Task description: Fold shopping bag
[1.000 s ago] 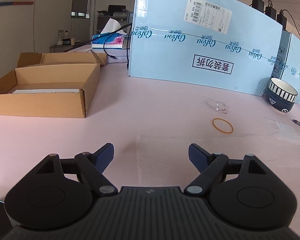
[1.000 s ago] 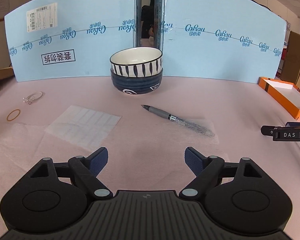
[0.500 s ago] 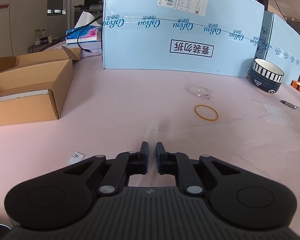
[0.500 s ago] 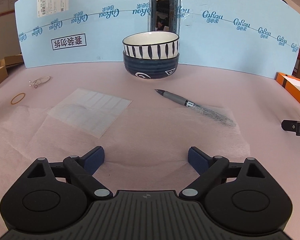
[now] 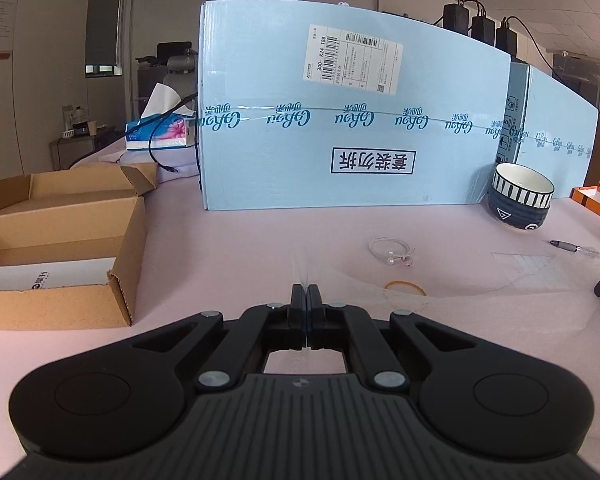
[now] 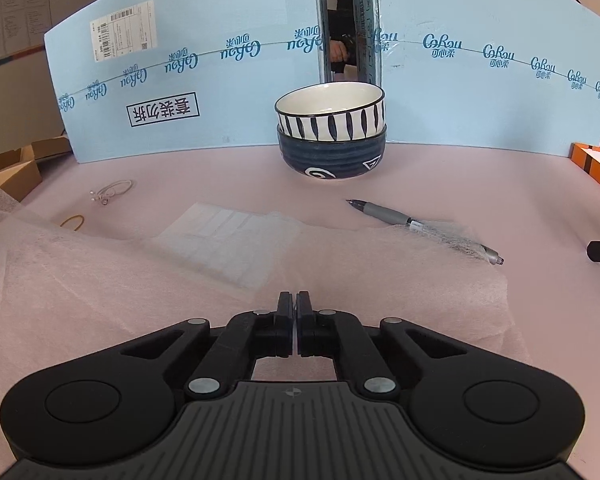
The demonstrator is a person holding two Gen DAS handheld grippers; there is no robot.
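The shopping bag (image 6: 100,280) is a thin, translucent white non-woven sheet spread on the pink table. In the right wrist view it covers the near half of the table, with its left part raised. My right gripper (image 6: 293,300) is shut on the bag's near edge. In the left wrist view the bag (image 5: 480,308) stretches to the right, lifted off the table. My left gripper (image 5: 307,294) is shut on an edge of the bag, and a thin fold stands up between the fingertips.
Two stacked bowls (image 6: 331,136) stand before the blue cartons (image 6: 480,80). A pen (image 6: 412,226) lies partly under the bag. A rubber band (image 5: 405,289) and a white hair tie (image 5: 392,249) lie beyond it. An open cardboard box (image 5: 60,256) is at left, an orange box (image 6: 596,164) at right.
Both grippers went from open to shut on the bag, the left one first. The bag's edges have lifted off the table, and both views have moved closer and lower.
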